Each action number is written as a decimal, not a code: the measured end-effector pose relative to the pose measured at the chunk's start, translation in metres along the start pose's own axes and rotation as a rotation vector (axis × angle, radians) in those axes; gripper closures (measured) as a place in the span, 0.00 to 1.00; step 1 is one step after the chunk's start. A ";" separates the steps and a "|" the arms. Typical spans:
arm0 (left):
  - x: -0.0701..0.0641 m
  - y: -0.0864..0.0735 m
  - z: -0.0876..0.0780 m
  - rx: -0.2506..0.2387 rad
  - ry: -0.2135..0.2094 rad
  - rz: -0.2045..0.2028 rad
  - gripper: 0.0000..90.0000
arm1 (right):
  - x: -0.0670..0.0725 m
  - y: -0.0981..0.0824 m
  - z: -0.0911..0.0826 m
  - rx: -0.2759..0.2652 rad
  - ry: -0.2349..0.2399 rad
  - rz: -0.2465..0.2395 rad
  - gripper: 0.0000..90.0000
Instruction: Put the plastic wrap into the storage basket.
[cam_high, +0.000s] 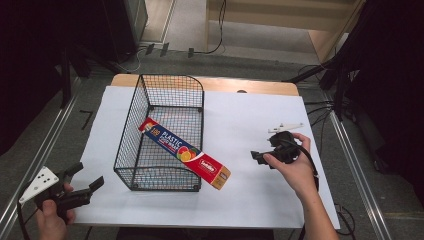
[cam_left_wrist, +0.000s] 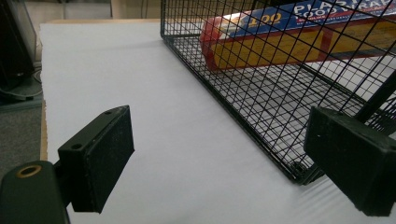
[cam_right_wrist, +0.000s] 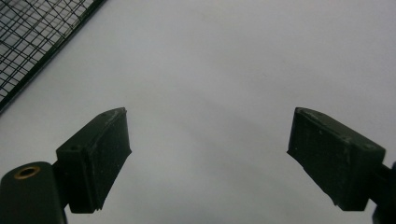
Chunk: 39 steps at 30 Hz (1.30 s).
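Gaping empty, both tools: left tool (cam_left_wrist: 224, 158) facing wrap box (cam_left_wrist: 299, 32) in basket (cam_left_wrist: 261, 107); right tool (cam_right_wrist: 210, 158) over paper (cam_right_wrist: 224, 70)

Even, soft overhead light on the white table (cam_high: 240, 125) (dark surroundings), faint shadows, slightly soft focus.

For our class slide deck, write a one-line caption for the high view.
Plastic wrap box rests slanted over wire basket's rim, open tongs either side.
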<state>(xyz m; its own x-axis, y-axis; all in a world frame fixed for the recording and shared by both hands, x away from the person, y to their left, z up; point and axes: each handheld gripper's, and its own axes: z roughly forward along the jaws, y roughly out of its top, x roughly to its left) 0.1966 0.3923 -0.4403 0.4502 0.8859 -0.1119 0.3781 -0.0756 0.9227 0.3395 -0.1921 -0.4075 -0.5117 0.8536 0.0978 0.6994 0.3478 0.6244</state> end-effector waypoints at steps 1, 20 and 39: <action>0.000 0.000 0.000 0.000 0.000 0.000 0.10 | -0.003 -0.005 -0.002 -0.014 0.005 0.015 0.14; 0.000 0.001 -0.001 -0.007 0.001 -0.009 0.10 | -0.039 -0.081 -0.025 -0.125 -0.032 0.155 0.15; 0.001 0.001 -0.001 -0.005 0.006 -0.008 0.10 | -0.069 -0.147 -0.064 -0.210 -0.090 0.218 0.14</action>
<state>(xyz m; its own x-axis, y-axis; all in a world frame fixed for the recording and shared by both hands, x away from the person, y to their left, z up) 0.1965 0.3932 -0.4393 0.4423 0.8893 -0.1166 0.3774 -0.0666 0.9237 0.2399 -0.3268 -0.4562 -0.3081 0.9335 0.1837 0.6643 0.0729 0.7439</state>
